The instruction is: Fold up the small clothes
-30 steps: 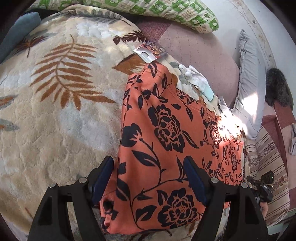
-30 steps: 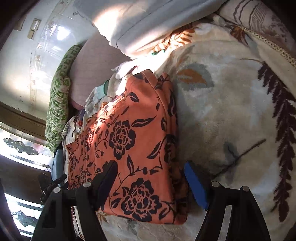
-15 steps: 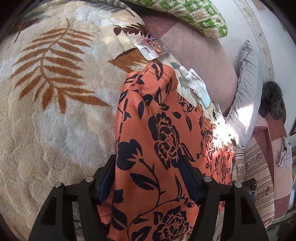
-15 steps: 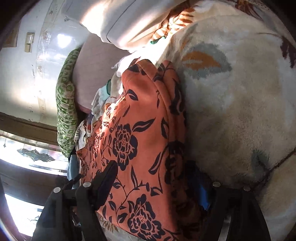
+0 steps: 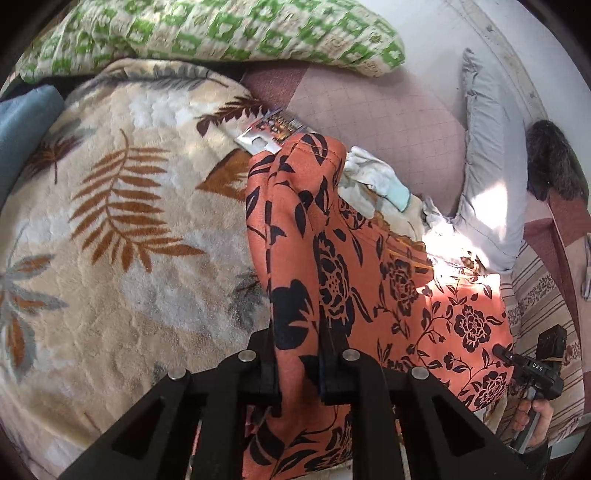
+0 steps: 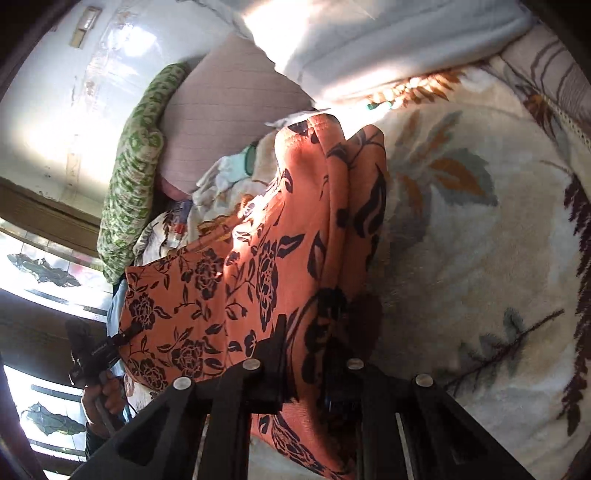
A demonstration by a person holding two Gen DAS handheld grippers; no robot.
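An orange garment with black flowers (image 5: 332, 258) lies on a cream leaf-patterned blanket (image 5: 110, 258). My left gripper (image 5: 297, 354) is shut on its near edge, and the cloth rises in a ridge between the jaws. In the right wrist view the same garment (image 6: 280, 258) is bunched and lifted, and my right gripper (image 6: 304, 362) is shut on its other near corner. The right gripper also shows at the far right of the left wrist view (image 5: 532, 369), and the left one at the left of the right wrist view (image 6: 96, 350).
A green-and-white checked pillow (image 5: 221, 33), a pink quilted cushion (image 5: 369, 110) and a grey pillow (image 5: 484, 166) lie at the bed's far side. A small packet (image 5: 269, 136) and white cloth (image 5: 373, 173) lie beyond the garment. A striped cover (image 5: 543, 295) is at right.
Both grippers went from open around the garment's near edge to shut on it. The cloth now stands gathered and lifted off the blanket.
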